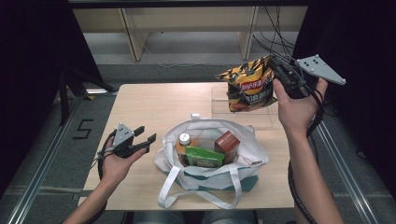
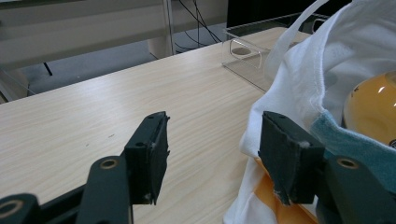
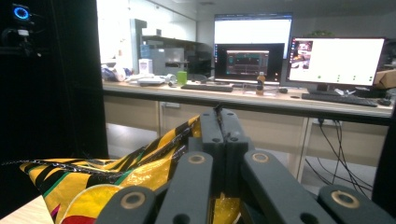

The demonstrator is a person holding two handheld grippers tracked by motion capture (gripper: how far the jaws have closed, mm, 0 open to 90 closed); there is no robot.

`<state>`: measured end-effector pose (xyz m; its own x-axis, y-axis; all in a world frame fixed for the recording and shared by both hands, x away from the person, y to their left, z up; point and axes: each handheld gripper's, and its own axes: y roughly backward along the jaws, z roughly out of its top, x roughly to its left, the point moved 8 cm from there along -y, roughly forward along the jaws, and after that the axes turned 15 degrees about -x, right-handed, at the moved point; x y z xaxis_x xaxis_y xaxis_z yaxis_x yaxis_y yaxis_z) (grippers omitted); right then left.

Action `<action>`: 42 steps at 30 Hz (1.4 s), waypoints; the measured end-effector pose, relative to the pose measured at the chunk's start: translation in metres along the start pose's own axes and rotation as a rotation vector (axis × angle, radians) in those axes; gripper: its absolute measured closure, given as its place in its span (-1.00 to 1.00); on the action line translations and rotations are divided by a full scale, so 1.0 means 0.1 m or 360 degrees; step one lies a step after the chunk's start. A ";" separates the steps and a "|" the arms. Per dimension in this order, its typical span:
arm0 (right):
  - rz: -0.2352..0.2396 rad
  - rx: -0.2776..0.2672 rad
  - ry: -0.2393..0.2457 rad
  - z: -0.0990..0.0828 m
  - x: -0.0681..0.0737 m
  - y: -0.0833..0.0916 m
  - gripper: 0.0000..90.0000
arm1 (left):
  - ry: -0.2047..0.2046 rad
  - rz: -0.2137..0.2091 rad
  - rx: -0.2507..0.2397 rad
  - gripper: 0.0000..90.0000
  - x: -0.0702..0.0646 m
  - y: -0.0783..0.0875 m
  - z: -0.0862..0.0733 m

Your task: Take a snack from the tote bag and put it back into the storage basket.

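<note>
— What have you got in the right hand?

— My right gripper (image 1: 276, 65) is clamped tight on the top edge of the chip bag (image 1: 248, 86), a yellow and black one. I hold it in the air above the far right part of the table (image 1: 154, 105), over the clear acrylic stand (image 1: 219, 100). In the right gripper view the jaws meet on the foil seam.

— And the left?

— My left gripper (image 1: 144, 134) has its jaws spread wide with nothing between them. It sits just beside the left rim of the white tote bag (image 1: 210, 175), low over the wood.

— What's in the tote?

— I see an orange-capped bottle (image 1: 184, 142), a green packet (image 1: 204, 156) and a brown box (image 1: 227, 141), all standing inside the open mouth.
</note>
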<state>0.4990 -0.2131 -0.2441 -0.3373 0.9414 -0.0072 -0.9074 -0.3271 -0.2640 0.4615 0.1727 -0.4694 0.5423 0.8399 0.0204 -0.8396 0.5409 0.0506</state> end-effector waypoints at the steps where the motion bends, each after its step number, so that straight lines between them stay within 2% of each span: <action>1: -0.0011 0.0003 0.0007 -0.01 -0.01 -0.01 1.00 | -0.0001 0.0000 0.0000 -0.07 0.00 0.00 0.00; 4: -0.0012 0.0007 0.0030 -0.02 -0.05 -0.04 1.00 | -0.0001 0.0000 0.0001 -0.07 0.00 0.00 0.00; 5: -0.0023 0.0021 0.0007 -0.03 -0.06 -0.05 1.00 | -0.0002 -0.0002 0.0002 -0.07 0.00 0.00 0.00; 7: -0.0028 0.0021 0.0003 -0.04 -0.08 -0.08 1.00 | -0.0011 -0.0012 -0.0005 -0.07 0.01 -0.01 0.00; 10: -0.0039 0.0027 0.0009 -0.04 -0.12 -0.11 1.00 | -0.0005 0.0006 0.0010 -0.07 0.01 0.00 -0.01; 11: -0.0050 0.0038 -0.0011 -0.05 -0.11 -0.12 1.00 | -0.0006 -0.0007 -0.0004 -0.07 0.01 0.00 -0.01; 12: -0.0038 0.0036 0.0019 -0.05 -0.13 -0.14 1.00 | 0.0000 0.0005 0.0002 -0.07 0.01 0.00 -0.01; 13: -0.0049 0.0034 -0.0003 -0.05 -0.13 -0.16 1.00 | -0.0001 0.0009 0.0009 -0.07 0.01 0.01 -0.01; 14: -0.0049 0.0033 0.0022 -0.05 -0.15 -0.17 1.00 | 0.0003 0.0008 0.0006 -0.07 0.01 0.01 0.00; 20: -0.0061 0.0064 0.0003 -0.06 -0.18 -0.25 1.00 | 0.0003 0.0009 0.0008 -0.07 0.01 0.01 -0.01; 21: -0.0062 0.0054 0.0028 -0.06 -0.20 -0.27 1.00 | 0.0004 0.0008 0.0008 -0.07 0.01 0.01 -0.01; 29: -0.0096 0.0094 0.0008 -0.12 -0.25 -0.36 1.00 | 0.0009 0.0012 0.0009 -0.07 0.02 0.02 -0.01; 30: -0.0087 0.0096 0.0028 -0.13 -0.26 -0.38 1.00 | 0.0009 0.0011 0.0009 -0.07 0.03 0.02 -0.01; 33: -0.0103 0.0113 0.0002 -0.16 -0.27 -0.40 1.00 | 0.0020 0.0009 0.0007 -0.07 0.02 0.02 -0.01; 40: -0.0118 0.0115 0.0017 -0.18 -0.34 -0.46 1.00 | 0.0007 0.0003 0.0012 -0.07 0.02 0.02 -0.01; 42: -0.0131 0.0124 -0.0001 -0.20 -0.35 -0.48 1.00 | 0.0016 0.0005 0.0012 -0.07 0.02 0.02 -0.02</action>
<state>0.5591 -0.2287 -0.2501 -0.2612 0.9652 0.0119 -0.9486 -0.2544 -0.1881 0.4610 0.1750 -0.4708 0.5391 0.8422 0.0103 -0.8411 0.5378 0.0579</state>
